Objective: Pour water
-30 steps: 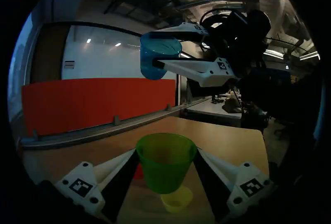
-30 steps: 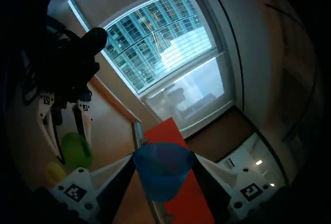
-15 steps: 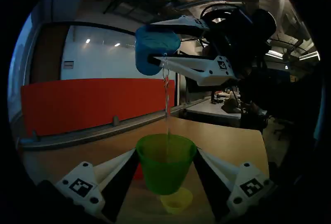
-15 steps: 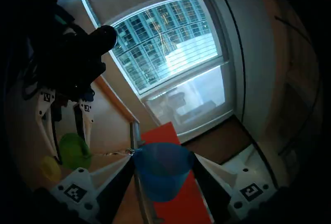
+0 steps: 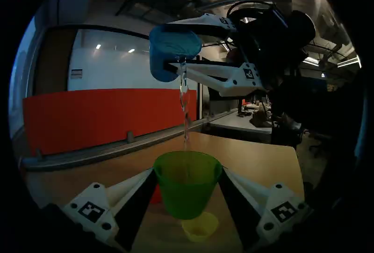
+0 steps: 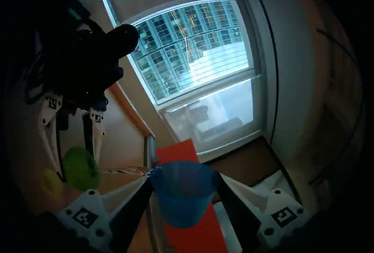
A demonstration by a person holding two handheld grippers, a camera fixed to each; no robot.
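Observation:
In the left gripper view my left gripper (image 5: 187, 192) is shut on an upright green cup (image 5: 188, 187) just above the wooden table (image 5: 262, 159). High above it the right gripper (image 5: 180, 54) holds a tilted blue cup (image 5: 170, 56), and a thin stream of water (image 5: 184, 112) falls from its rim into the green cup. In the right gripper view my right gripper (image 6: 184, 201) is shut on the blue cup (image 6: 184, 199), turned on its side. Down at the left there the left gripper (image 6: 75, 159) holds the green cup (image 6: 80, 169).
A small yellow cup (image 5: 200, 227) stands on the table below the green cup, also yellow cup (image 6: 50, 183) in the right gripper view. A red object (image 5: 156, 194) sits behind the green cup. A red partition panel (image 5: 103, 117) and a rail line the table's far edge. A large window (image 6: 196, 66) fills the wall.
The blue cup has tipped further and risen slightly; water began streaming from it into the green cup. The green cup has stayed still.

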